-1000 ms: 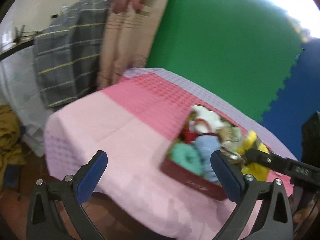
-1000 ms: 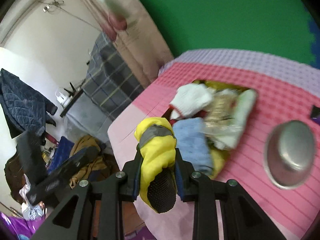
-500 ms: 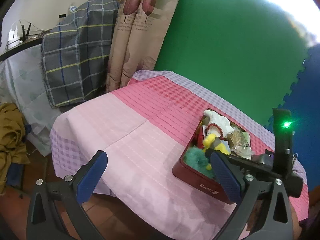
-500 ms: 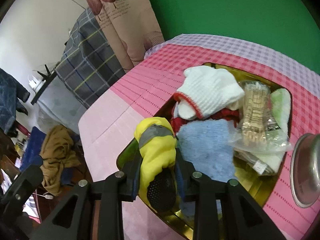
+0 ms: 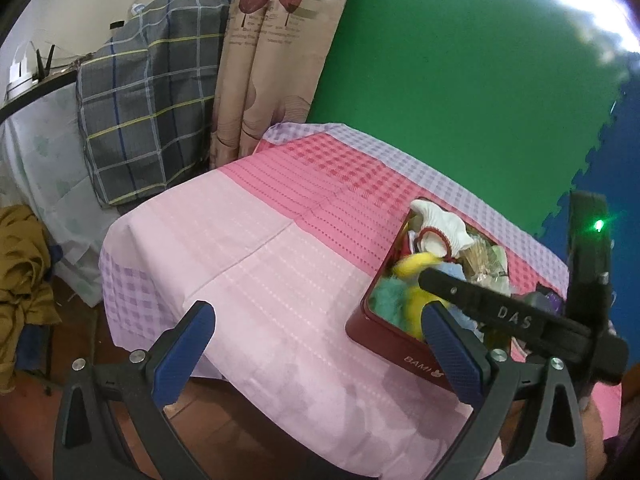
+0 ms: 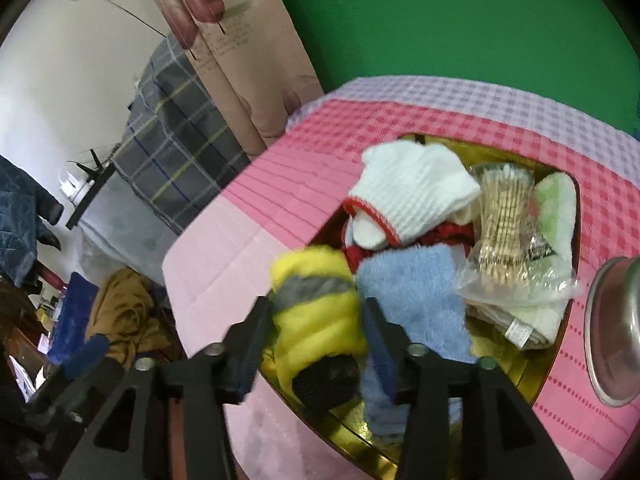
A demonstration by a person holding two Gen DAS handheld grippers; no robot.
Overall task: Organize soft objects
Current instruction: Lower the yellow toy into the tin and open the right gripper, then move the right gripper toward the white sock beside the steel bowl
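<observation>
A red tin box [image 5: 394, 342] with a gold inside [image 6: 360, 432] sits on the pink tablecloth. It holds a white glove [image 6: 408, 196], a blue cloth [image 6: 412, 300], a teal fluffy item [image 5: 390, 300], a green towel [image 6: 554, 216] and a bag of toothpicks [image 6: 504, 216]. My right gripper [image 6: 320, 316] is over the box's near corner, its jaws spread a little wider than the yellow and grey glove [image 6: 316, 304] between them; the glove looks blurred. My left gripper [image 5: 320, 344] is open and empty, off the table's front edge, left of the box.
A steel bowl [image 6: 616, 328] stands right of the box. A checked grey blanket [image 5: 152, 88] and a floral curtain [image 5: 276, 40] hang behind the table's left end. A mustard cloth [image 5: 24, 264] lies on the floor. A green and blue foam wall is behind.
My right gripper has come down over the box and its jaws have spread off the yellow glove. The left gripper has stayed open and hardly moved.
</observation>
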